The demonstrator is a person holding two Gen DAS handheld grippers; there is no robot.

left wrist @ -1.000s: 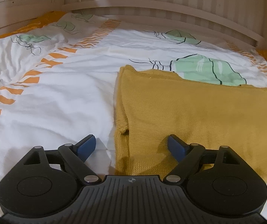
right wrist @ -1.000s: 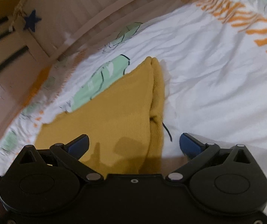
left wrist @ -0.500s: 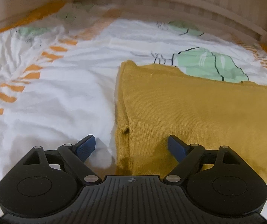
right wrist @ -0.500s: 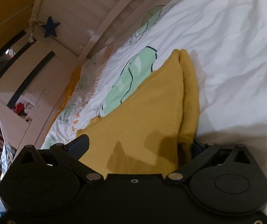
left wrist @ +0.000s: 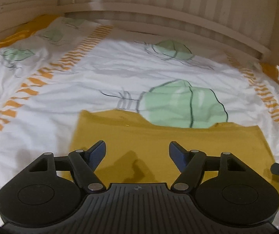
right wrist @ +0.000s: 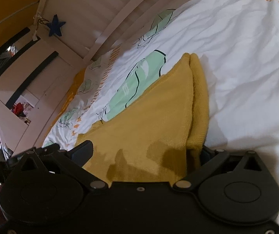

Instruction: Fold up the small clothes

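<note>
mustard knit garment lies under left hand-held gripper and right hand-held gripper, both spread apart.

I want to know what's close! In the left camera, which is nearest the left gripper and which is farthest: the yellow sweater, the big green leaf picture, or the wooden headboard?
1. Yellow sweater: right under the left gripper.
2. Big green leaf picture: just beyond the sweater, slightly right.
3. Wooden headboard: far end of the bed.
</note>
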